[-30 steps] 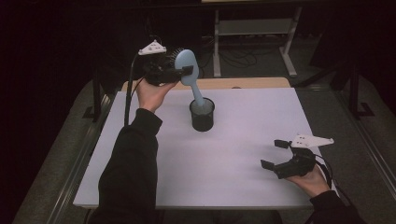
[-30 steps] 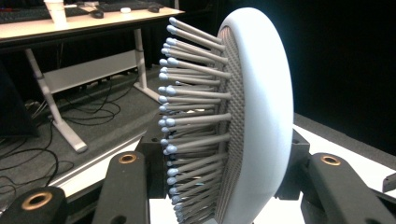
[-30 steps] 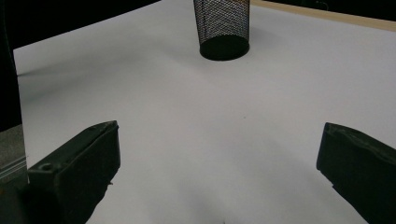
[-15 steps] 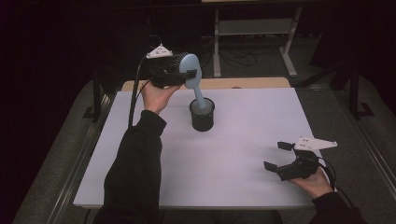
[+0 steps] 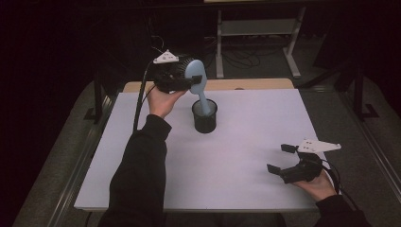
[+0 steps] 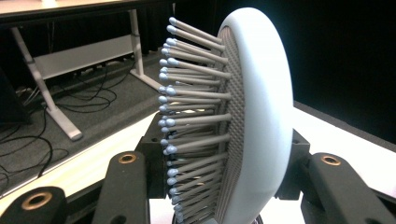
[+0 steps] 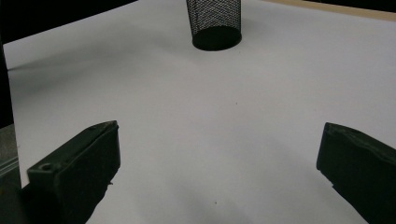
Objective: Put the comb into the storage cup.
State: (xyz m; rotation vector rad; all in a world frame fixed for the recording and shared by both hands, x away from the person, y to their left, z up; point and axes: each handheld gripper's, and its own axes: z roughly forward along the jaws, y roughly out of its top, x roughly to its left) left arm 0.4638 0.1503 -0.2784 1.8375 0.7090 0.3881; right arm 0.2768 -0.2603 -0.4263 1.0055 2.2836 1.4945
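A pale blue hairbrush (image 5: 196, 74) stands tilted, its handle end down inside a black mesh cup (image 5: 204, 117) at the middle back of the white table (image 5: 236, 179). My left gripper (image 5: 190, 81) is raised above the cup's left side and shut on the brush head. In the left gripper view the brush head (image 6: 254, 116) sits between the two jaws, bristles (image 6: 191, 112) pointing left. My right gripper (image 5: 279, 158) rests low at the table's front right, open with nothing in it. The right gripper view has the mesh cup (image 7: 215, 23) far ahead of the right gripper (image 7: 219, 172).
A tan board edge (image 5: 255, 84) runs along the table's back. Behind it stands a metal table frame (image 5: 255, 28) with cables on the dark floor. Metal rails (image 5: 82, 165) flank the table on both sides.
My left gripper has carried the brush head a little to the right and downward, bringing the handle deeper into the cup. The right gripper has barely shifted.
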